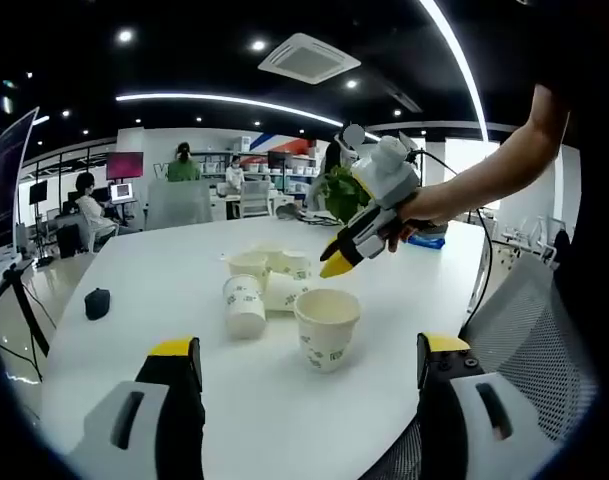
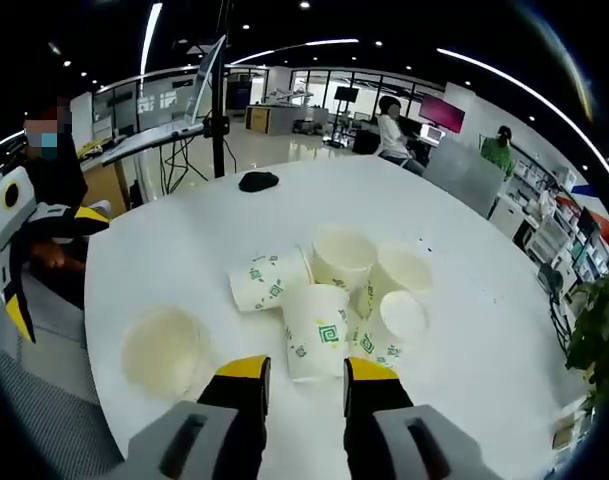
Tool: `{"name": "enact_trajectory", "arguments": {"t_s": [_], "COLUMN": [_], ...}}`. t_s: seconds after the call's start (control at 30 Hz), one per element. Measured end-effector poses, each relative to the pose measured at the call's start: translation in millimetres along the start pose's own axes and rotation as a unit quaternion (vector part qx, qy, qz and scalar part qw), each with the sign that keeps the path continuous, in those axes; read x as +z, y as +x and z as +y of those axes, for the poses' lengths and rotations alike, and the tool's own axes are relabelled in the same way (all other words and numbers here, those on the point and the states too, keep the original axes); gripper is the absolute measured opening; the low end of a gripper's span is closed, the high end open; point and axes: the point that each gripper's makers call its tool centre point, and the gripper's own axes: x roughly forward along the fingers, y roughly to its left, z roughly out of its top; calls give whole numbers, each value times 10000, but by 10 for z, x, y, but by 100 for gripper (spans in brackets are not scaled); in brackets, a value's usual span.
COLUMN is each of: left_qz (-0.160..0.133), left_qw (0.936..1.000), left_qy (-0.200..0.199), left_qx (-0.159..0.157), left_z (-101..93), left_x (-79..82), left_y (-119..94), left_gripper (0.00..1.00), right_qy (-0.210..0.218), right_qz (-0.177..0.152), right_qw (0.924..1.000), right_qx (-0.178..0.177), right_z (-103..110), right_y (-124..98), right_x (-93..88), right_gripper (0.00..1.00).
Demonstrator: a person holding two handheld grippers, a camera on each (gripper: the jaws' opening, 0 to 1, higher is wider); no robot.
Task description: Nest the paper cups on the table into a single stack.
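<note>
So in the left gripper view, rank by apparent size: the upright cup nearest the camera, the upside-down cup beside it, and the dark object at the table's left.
1. Upright cup, though nearest the camera.
2. Upside-down cup.
3. Dark object, clearly smallest.

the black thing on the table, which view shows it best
Right gripper view: the black object lies clear on the white table, beyond the cups. In the left gripper view it is small, near the table's left edge.

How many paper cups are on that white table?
6 paper cups: one upright apart, one upside down nearest the right gripper, four clustered behind. More may be hidden.
</note>
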Motion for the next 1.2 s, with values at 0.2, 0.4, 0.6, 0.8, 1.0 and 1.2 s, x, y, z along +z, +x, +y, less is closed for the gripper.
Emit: {"name": "enact_trajectory", "arguments": {"t_s": [0.2,0.4,0.6,0.8,1.0,1.2], "left_qz": [23,52,74,82,111,127], "left_qw": [10000,10000,10000,9999,9999,9998], "left_qy": [-4,-17,-49,-79,-104,-139], "left_qx": [0,4,22,32,29,19], "left_z": [14,21,15,29,38,30], "left_x": [-22,-37,-31,-44,-65,-67], "left_y": [4,8,15,17,19,22], "left_gripper": [88,88,87,87,86,85], "right_qy": [-40,-158,-121,-153,-120,-104], "right_qz": [91,278,419,542,650,718], "right_qw": [9999,9994,9987,9980,9973,9968], "right_qx": [60,161,249,296,329,339], "right_z": [-40,-48,-39,-41,-48,-23], "right_y": [123,276,408,524,611,676], "right_x": [-56,-133,-186,-240,-276,-315], "right_gripper": [31,34,34,34,34,35]}}
